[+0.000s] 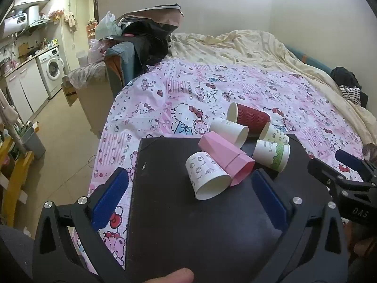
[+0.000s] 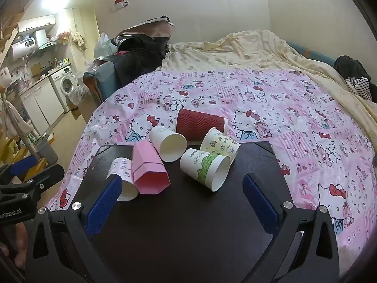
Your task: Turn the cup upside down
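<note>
Lying on their sides on the dark worktop [image 2: 188,224], six cups cluster ahead of both tongs. The left tongs [image 1: 188,195] stand open, empty; the white cup [image 1: 207,176] lies between their fingers, mouth toward the camera, long axis running away. The right tongs [image 2: 183,202] stand open, empty; the green cup [image 2: 207,168] lies just ahead between the fingers, mouth pointing near-right. The pink cup [image 2: 149,169] touches the white cup.

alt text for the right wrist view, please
Six cups lie on their sides in a cluster at the far end of a dark board, beyond the open right gripper: pink faceted cup, green-patterned paper cup, plain white cup, dark red ribbed cup and two cartoon-print ones. The board rests on a Hello Kitty sheet.
</note>
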The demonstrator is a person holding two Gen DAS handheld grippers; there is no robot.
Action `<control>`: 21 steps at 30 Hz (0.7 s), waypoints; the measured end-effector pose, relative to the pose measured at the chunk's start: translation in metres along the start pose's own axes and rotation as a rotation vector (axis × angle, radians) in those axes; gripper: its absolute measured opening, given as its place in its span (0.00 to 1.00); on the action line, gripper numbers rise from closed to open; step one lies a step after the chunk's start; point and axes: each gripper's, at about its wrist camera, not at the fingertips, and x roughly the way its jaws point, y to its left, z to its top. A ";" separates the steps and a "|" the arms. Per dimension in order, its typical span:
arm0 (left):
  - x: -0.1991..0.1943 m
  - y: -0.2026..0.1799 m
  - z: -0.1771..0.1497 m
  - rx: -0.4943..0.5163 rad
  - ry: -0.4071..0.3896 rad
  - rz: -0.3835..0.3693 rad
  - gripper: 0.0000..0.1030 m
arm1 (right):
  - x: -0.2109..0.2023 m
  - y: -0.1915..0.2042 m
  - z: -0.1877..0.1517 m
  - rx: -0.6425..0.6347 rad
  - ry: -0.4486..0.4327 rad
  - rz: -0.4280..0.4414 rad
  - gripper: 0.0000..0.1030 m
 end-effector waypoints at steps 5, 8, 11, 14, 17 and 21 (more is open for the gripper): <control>0.000 0.000 0.000 -0.003 -0.003 0.003 1.00 | 0.000 -0.001 0.000 0.001 0.000 0.001 1.00; 0.000 0.000 0.000 0.000 -0.003 0.004 1.00 | 0.000 -0.001 0.000 -0.001 -0.001 -0.002 1.00; 0.000 -0.001 0.000 0.000 -0.003 0.003 1.00 | 0.000 -0.001 0.001 0.002 0.001 0.001 1.00; 0.001 -0.003 -0.001 0.003 -0.006 0.005 1.00 | 0.000 -0.001 0.001 -0.002 -0.001 -0.001 1.00; 0.001 -0.005 -0.001 0.009 -0.008 0.008 1.00 | 0.000 -0.001 0.000 -0.002 0.000 0.000 1.00; -0.003 0.007 0.003 -0.002 -0.003 0.007 1.00 | 0.000 -0.001 0.001 0.000 0.000 -0.001 1.00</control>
